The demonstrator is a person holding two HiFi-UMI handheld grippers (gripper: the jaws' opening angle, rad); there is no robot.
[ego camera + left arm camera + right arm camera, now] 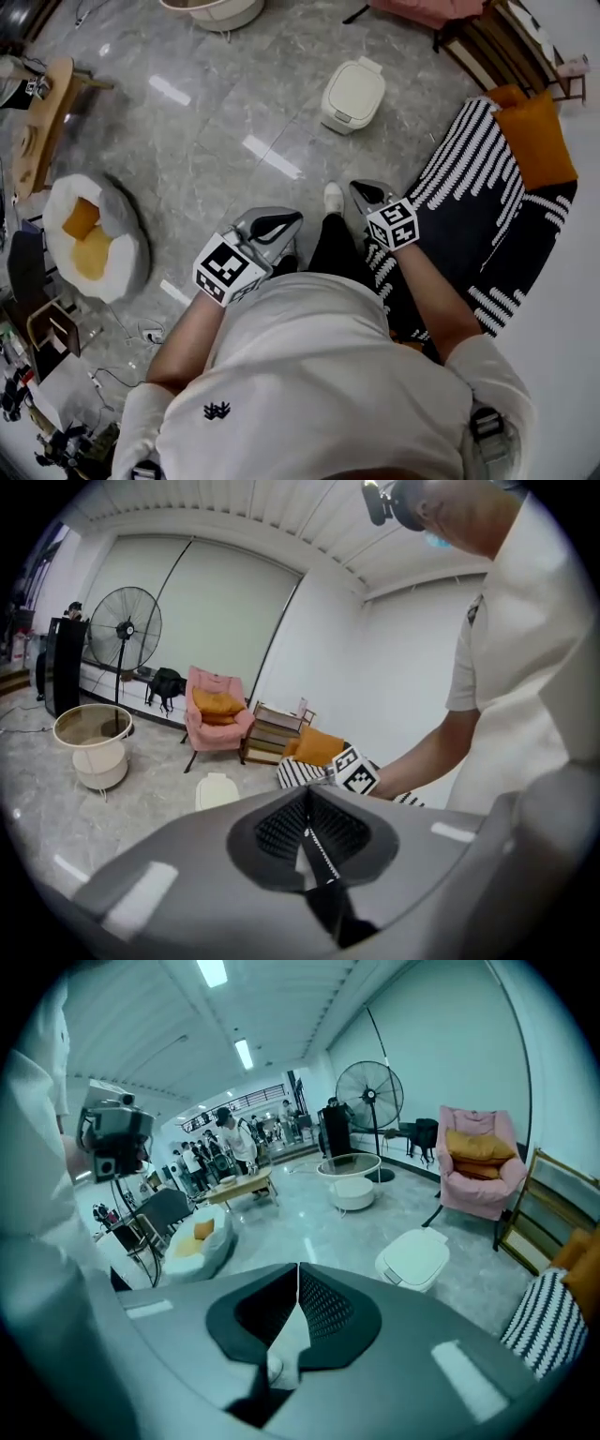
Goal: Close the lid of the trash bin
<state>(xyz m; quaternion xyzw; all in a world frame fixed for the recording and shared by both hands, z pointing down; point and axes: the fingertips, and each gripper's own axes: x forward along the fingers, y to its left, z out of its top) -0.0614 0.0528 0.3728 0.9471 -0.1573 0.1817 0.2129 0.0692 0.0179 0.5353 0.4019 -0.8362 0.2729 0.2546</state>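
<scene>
Standing over a polished stone floor [234, 131], the person holds both tools at waist height, well apart from the trash bin [339, 119], which sits on the floor ahead and slightly to the right. The left tool [307, 803] has its jaws pressed together with nothing between them. The right tool [298, 1279] is the same, tips meeting and empty.

The bin is a small cream box with rounded corners, and its lid [356, 86] looks to lie flat on the body in both the head view and the right gripper view, so little or nothing may be left to do. It is probably light, hollow plastic, stiff but smooth, and liable to skid on the glossy floor under a sideways shove. A straight downward press on the lid top, near the edge away from the hinge, would suit better than a pinch. Which end carries the hinge I cannot tell for sure.

Bare floor surrounds the bin on the near and left sides, giving free room to step in and reach down. A striped rug [487, 216] with an orange cushion [534, 136] lies to the right, its edge near the person's shoe [333, 197] and a possible trip point. A pink armchair [473, 1162] stands beyond the bin, and a beanbag seat [117, 248] is far left
</scene>
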